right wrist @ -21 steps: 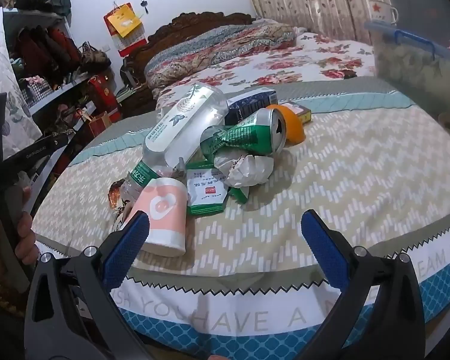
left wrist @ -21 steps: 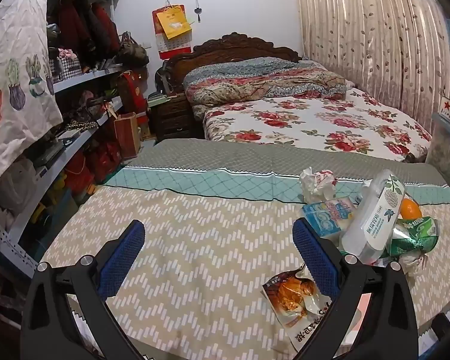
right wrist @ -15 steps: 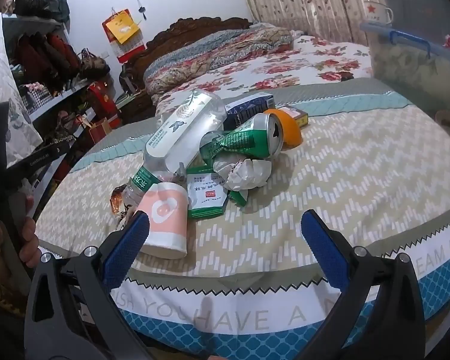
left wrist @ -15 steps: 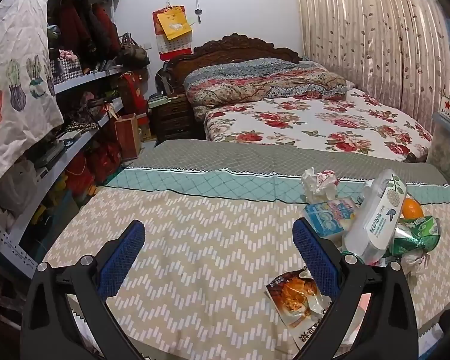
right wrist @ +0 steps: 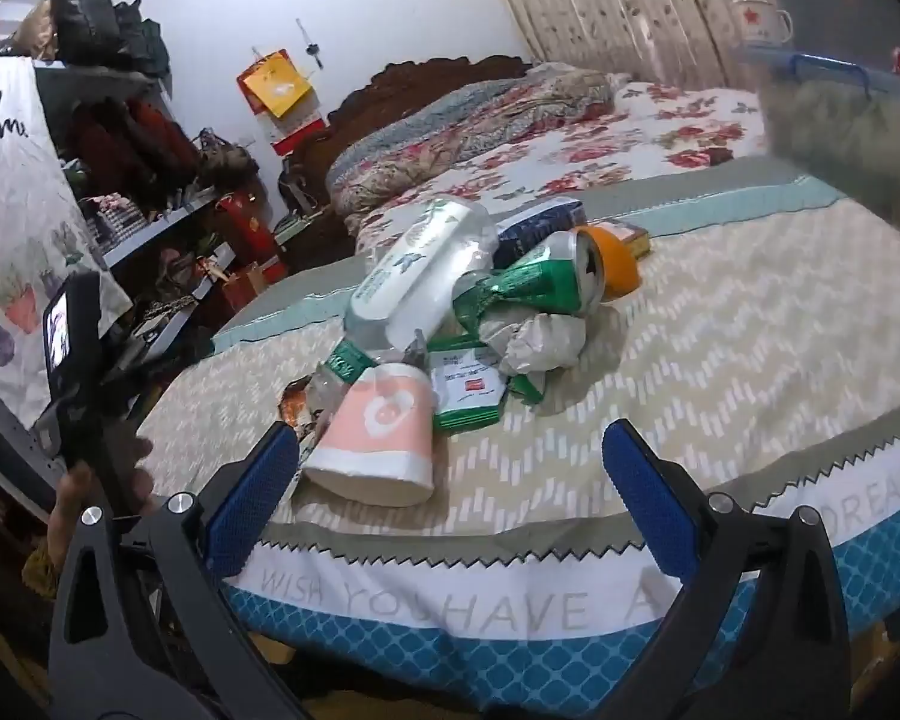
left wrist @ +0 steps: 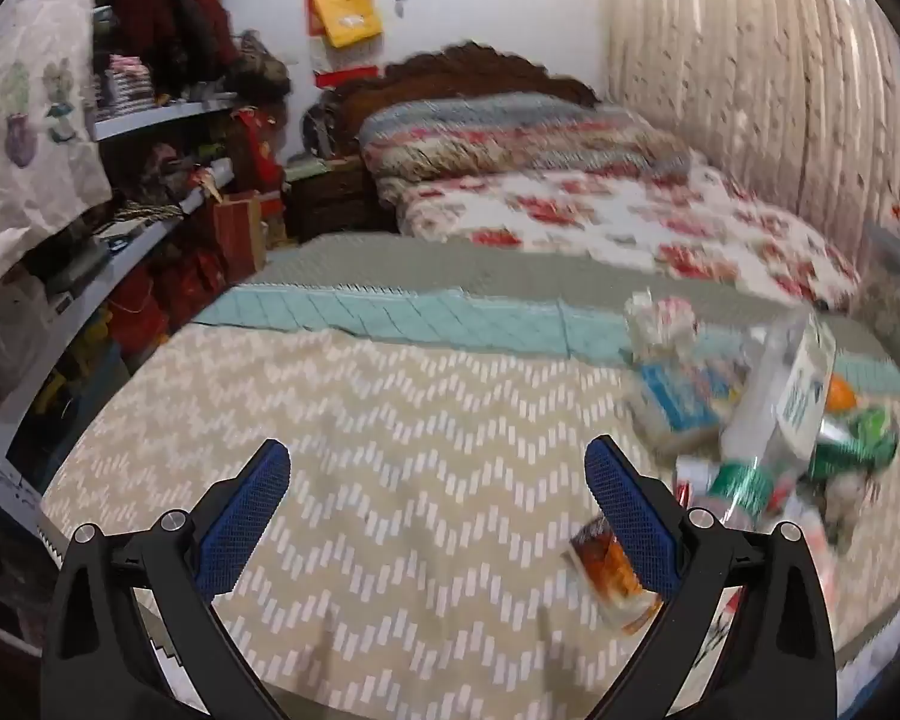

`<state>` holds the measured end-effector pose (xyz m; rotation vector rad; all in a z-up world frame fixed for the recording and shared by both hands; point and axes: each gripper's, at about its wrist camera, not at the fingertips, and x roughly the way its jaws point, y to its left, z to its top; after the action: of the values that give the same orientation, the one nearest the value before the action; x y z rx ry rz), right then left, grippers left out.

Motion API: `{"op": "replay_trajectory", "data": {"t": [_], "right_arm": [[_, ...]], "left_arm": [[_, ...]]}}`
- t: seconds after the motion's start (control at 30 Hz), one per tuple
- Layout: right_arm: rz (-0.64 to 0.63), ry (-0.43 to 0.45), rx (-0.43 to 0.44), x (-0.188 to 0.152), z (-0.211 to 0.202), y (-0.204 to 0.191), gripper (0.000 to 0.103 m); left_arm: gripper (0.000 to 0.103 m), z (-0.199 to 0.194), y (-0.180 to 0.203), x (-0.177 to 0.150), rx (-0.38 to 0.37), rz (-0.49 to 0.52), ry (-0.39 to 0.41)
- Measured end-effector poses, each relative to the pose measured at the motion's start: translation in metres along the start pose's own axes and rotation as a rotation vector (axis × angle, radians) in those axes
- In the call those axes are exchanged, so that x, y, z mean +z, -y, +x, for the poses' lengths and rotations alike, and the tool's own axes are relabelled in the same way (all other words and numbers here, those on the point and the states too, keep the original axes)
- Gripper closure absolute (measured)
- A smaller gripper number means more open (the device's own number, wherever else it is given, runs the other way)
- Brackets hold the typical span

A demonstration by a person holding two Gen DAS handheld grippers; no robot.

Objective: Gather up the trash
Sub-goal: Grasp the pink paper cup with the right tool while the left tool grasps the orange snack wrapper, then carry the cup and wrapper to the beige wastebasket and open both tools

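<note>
Home bedroom. Evidence: bed [right wrist: 600, 138] w/ floral sheet, folded quilt [right wrist: 468, 120], carved dark wood headboard [right wrist: 426, 75]; patterned curtain [left wrist: 744, 84] along one wall; open shelves [left wrist: 150, 204] crammed w/ bags, clothes, misc. household items; red/yellow paper bag [left wrist: 345, 18] hung on white wall.

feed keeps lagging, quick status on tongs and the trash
Left tongs open, empty. Right tongs open, empty, facing the pink paper cup. Trash piled on the table: clear bottle, crushed green can. Nothing blocking.
</note>
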<state>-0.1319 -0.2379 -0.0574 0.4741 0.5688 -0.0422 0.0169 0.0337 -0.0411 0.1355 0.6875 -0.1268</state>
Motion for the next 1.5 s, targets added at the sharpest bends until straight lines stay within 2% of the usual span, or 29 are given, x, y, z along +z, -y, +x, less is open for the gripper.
{"op": "replay_trajectory", "data": {"t": [0.07, 0.13, 0.2, 0.3, 0.37, 0.43, 0.5, 0.57, 0.6, 0.63, 0.67, 0.8, 0.87, 0.93, 1.07, 1.13, 1.23, 1.27, 1.3, 1.37, 1.4, 1.43, 1.5], "right_arm": [[-0.003, -0.011, 0.005, 0.002, 0.005, 0.002, 0.003], [-0.015, -0.056, 0.037, 0.006, 0.018, 0.008, 0.004], [0.005, -0.127, 0.066, 0.009, 0.038, 0.013, 0.016], [-0.015, -0.208, 0.099, 0.009, 0.062, 0.01, 0.024], [-0.013, -0.26, 0.133, 0.007, 0.08, 0.008, 0.025], [0.023, -0.311, 0.173, 0.006, 0.099, 0.008, 0.025], [0.042, -0.337, 0.184, 0.005, 0.112, 0.008, 0.024], [0.059, -0.361, 0.22, 0.003, 0.122, 0.006, 0.024], [0.068, -0.374, 0.239, 0.003, 0.125, 0.005, 0.028], [0.083, -0.396, 0.266, 0.001, 0.13, 0.004, 0.036], [0.093, -0.42, 0.289, 0.0, 0.134, 0.004, 0.066], [0.148, -0.448, 0.309, -0.004, 0.132, 0.016, 0.073], [0.16, -0.418, 0.295, -0.001, 0.12, 0.025, 0.075], [0.158, -0.384, 0.277, 0.004, 0.103, 0.033, 0.075], [0.145, -0.322, 0.211, 0.012, 0.077, 0.045, 0.075], [0.15, -0.316, 0.221, 0.013, 0.072, 0.051, 0.075], [0.107, -0.32, 0.226, 0.011, 0.072, 0.044, 0.075], [0.099, -0.324, 0.226, 0.009, 0.074, 0.039, 0.075], [0.096, -0.33, 0.229, 0.008, 0.076, 0.037, 0.075], [0.099, -0.337, 0.232, 0.003, 0.081, 0.032, 0.075], [0.102, -0.339, 0.232, 0.002, 0.082, 0.033, 0.075], [0.105, -0.34, 0.231, 0.002, 0.082, 0.033, 0.075], [0.106, -0.34, 0.23, 0.0, 0.082, 0.034, 0.075]], "left_arm": [[0.012, 0.004, 0.004, -0.004, -0.055, 0.028, -0.039], [0.025, 0.009, 0.008, -0.009, -0.144, 0.058, -0.095], [0.027, 0.013, 0.014, -0.014, -0.199, 0.071, -0.133], [0.035, 0.019, 0.022, -0.023, -0.285, 0.074, -0.189], [0.038, 0.029, 0.028, -0.027, -0.341, 0.071, -0.244], [0.046, 0.035, 0.034, -0.032, -0.41, 0.052, -0.294], [0.046, 0.036, 0.038, -0.035, -0.5, 0.029, -0.307], [0.045, 0.029, 0.045, -0.038, -0.553, 0.047, -0.294], [0.045, 0.025, 0.05, -0.039, -0.56, 0.072, -0.279], [0.043, 0.018, 0.059, -0.042, -0.562, 0.119, -0.254], [0.041, 0.015, 0.065, -0.043, -0.568, 0.148, -0.242], [0.024, 0.004, 0.078, -0.049, -0.589, 0.225, -0.21], [0.015, 0.003, 0.075, -0.049, -0.559, 0.231, -0.204], [0.015, 0.011, 0.066, -0.043, -0.513, 0.192, -0.221], [0.016, 0.041, 0.032, -0.028, -0.452, 0.042, -0.292], [0.018, 0.053, 0.021, -0.021, -0.475, 0.011, -0.299], [0.019, 0.07, 0.019, -0.016, -0.542, 0.029, -0.338], [0.021, 0.073, 0.02, -0.016, -0.563, 0.034, -0.345], [0.029, 0.078, 0.022, -0.016, -0.599, 0.04, -0.366], [0.036, 0.077, 0.026, -0.016, -0.612, 0.058, -0.35], [0.05, 0.079, 0.029, -0.016, -0.626, 0.063, -0.36], [0.06, 0.076, 0.033, -0.017, -0.611, 0.071, -0.351], [0.064, 0.077, 0.039, -0.021, -0.613, 0.075, -0.34]]}}
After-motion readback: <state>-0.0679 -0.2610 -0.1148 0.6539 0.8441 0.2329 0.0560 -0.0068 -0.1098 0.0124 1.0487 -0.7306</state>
